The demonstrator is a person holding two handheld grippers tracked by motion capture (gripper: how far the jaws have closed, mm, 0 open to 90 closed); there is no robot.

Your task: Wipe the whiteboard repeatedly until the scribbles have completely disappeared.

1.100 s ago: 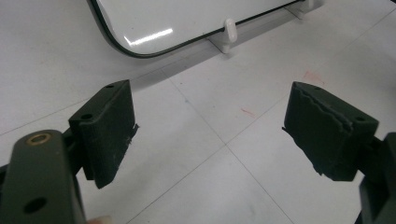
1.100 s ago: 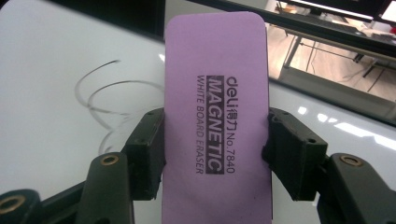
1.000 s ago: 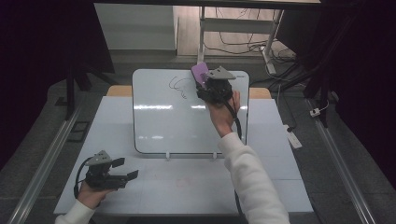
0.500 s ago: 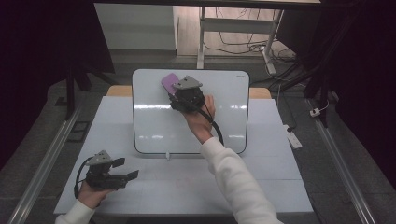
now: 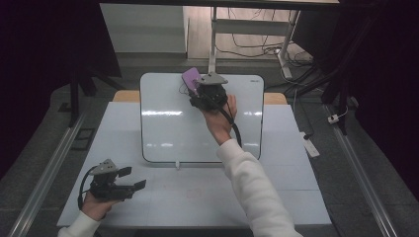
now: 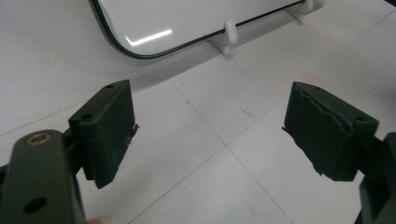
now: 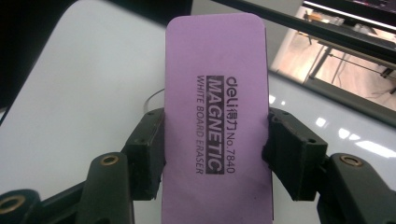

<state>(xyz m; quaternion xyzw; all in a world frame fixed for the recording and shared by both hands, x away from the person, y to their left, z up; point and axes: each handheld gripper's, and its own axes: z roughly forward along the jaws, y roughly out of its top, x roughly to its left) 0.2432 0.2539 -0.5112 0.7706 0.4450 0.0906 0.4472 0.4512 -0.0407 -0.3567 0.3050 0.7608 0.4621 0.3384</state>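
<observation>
1. Right gripper (image 5: 196,89): jaws clamp the long sides of a purple eraser (image 7: 217,116), held at the far edge of the whiteboard (image 5: 168,133), left of its middle.
2. Eraser: rounded rectangle, printed "deli MAGNETIC WHITE BOARD ERASER No.7840"; its near end is cut off in the right gripper view.
3. Left gripper (image 6: 210,135): jaws wide apart, holding nothing, over the worktop (image 5: 197,197) near its front left corner.
4. Faint pen strokes (image 5: 183,89) beside the eraser are hard to make out.

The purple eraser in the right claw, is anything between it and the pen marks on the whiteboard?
Nothing visible blocks it. The right claw grips the purple eraser at the whiteboard top edge, next to the faint pen marks. The board around them is bare.
</observation>
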